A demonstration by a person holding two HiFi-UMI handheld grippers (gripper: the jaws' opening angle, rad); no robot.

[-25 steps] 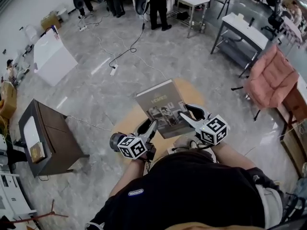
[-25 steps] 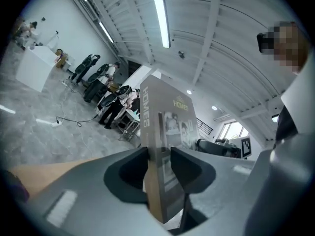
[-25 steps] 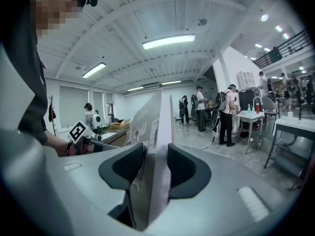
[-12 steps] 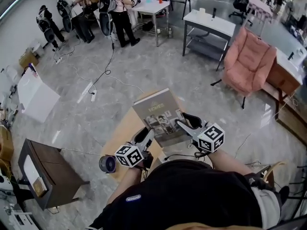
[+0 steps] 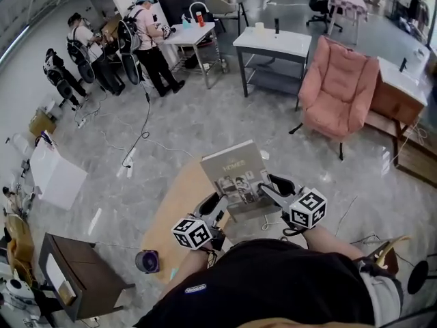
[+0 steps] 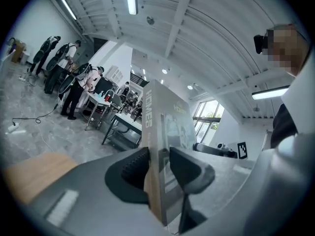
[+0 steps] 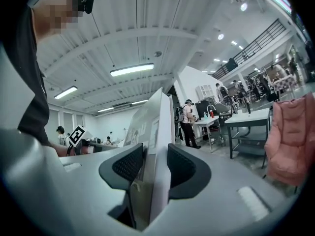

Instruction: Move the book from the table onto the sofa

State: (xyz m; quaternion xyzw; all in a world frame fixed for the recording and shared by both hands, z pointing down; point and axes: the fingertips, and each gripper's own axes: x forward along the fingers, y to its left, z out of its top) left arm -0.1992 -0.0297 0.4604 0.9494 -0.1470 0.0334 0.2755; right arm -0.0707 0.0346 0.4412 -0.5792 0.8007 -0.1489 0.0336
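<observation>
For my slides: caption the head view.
Left gripper and right gripper hold the book above the wooden table, pink sofa ahead.

Smooth paper cover on the book [image 5: 235, 176], matt pale wood table [image 5: 171, 210], sofa [image 5: 339, 87] probably plush cloth.

The book [image 5: 235, 175] is a large, thin hardback with a grey-beige cover. The title HOMES runs across the upper part of the cover, with a block of photographs below it. It is off the worktop [image 5: 179, 198] and held in the air above that round wooden top, front cover facing up. The left tool [image 5: 214, 206] pinches its near left edge and the right tool [image 5: 272, 187] its near right edge, each with a jaw on either face. The sofa [image 5: 338, 87], a pink padded armchair, stands well apart across the floor.
</observation>
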